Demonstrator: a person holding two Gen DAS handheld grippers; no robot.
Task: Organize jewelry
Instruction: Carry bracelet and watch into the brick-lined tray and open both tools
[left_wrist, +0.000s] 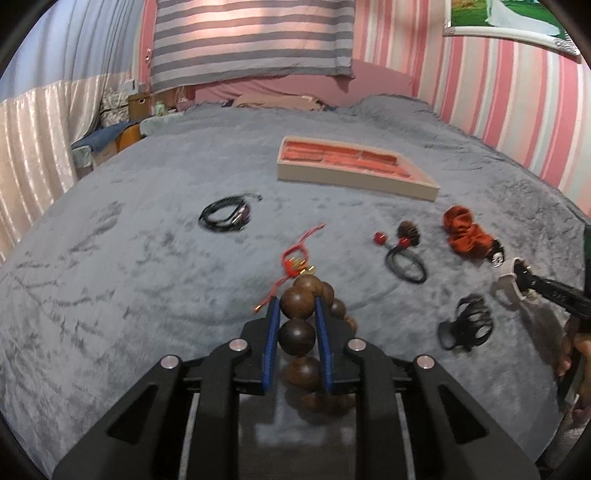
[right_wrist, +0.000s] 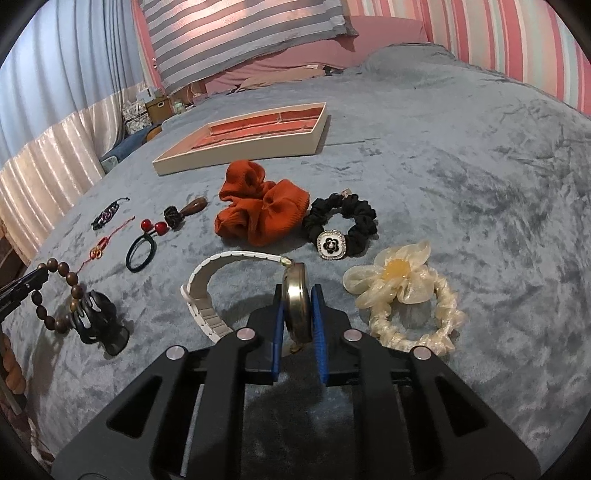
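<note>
Jewelry is in both grips, left gripper clamped on the wooden bead bracelet, right gripper pinching the watch edgewise, so carry each level toward the tray at eleven o'clock.

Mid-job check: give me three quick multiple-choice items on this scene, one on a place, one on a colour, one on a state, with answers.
1. Where does the orange scrunchie lie?
A. inside the tray
B. on the blanket, near the tray
C. in the left claw

2. What colour is the watch band?
A. white
B. black
C. red

3. What is the state of the left claw?
A. open, holding nothing
B. shut on the wooden bead bracelet
C. shut on the hair clip

Answers: B, it lies on the blanket in front of the tray; A, its band links show white; B, blue pads grip the wooden bead bracelet.
</note>
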